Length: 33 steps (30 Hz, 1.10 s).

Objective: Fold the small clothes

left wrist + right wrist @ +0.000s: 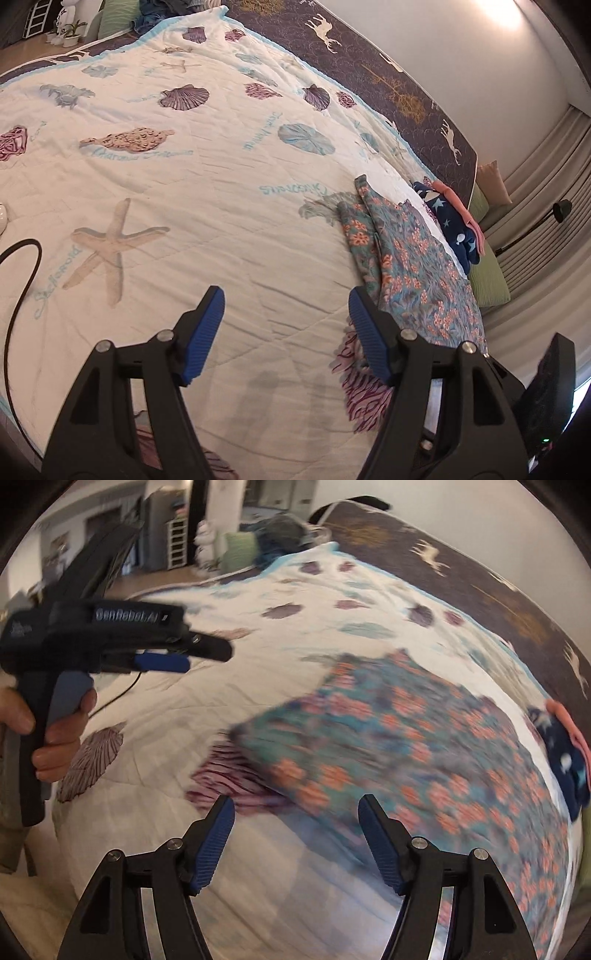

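Right wrist, left hand (pixel 55 734) gripping handle (upright)

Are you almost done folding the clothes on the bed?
Partly. The flowery cloth lies folded on the blanket, so that one looks done. Nothing is in hand: the left claw and right claw are both open and empty. The dark blue starry piece with the pink piece beyond it still looks bunched up.
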Each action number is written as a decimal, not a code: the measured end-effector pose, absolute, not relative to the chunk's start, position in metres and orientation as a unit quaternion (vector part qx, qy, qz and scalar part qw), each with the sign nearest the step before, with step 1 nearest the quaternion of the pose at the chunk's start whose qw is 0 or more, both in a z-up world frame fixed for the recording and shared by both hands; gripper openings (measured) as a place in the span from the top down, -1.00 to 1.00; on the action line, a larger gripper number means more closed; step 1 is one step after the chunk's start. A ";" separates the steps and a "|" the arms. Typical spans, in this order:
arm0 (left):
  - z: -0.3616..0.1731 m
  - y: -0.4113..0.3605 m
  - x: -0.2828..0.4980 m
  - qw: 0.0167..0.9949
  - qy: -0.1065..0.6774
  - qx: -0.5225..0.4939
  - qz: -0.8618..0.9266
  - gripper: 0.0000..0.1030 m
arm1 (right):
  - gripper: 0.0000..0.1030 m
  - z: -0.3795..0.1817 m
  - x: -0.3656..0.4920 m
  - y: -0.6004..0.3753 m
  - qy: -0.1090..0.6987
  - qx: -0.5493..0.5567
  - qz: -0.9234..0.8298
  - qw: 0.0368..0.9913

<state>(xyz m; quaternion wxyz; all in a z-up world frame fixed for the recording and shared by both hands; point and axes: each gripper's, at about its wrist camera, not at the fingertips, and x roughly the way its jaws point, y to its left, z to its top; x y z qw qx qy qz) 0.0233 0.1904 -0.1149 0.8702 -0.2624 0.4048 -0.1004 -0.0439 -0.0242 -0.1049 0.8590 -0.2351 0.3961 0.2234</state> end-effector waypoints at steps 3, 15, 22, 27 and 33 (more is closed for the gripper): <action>-0.116 0.199 0.019 0.872 0.399 -0.267 -0.100 -0.37 | -0.38 -0.117 -0.033 -0.012 0.397 -0.254 0.194 0.860; -0.124 0.213 0.023 0.864 0.415 -0.267 -0.098 -0.38 | -0.09 -0.117 -0.016 0.003 0.387 -0.208 0.164 0.883; -0.125 0.210 0.028 0.861 0.419 -0.264 -0.113 -0.38 | 0.64 -0.109 -0.008 -0.017 0.401 -0.118 0.210 0.884; -0.123 0.205 0.039 0.854 0.423 -0.273 -0.129 -0.38 | 0.84 -0.107 0.001 -0.038 0.426 -0.031 0.231 0.874; -0.118 0.186 0.054 0.847 0.431 -0.267 -0.159 -0.39 | 0.85 -0.103 0.002 -0.055 0.433 0.035 0.250 0.865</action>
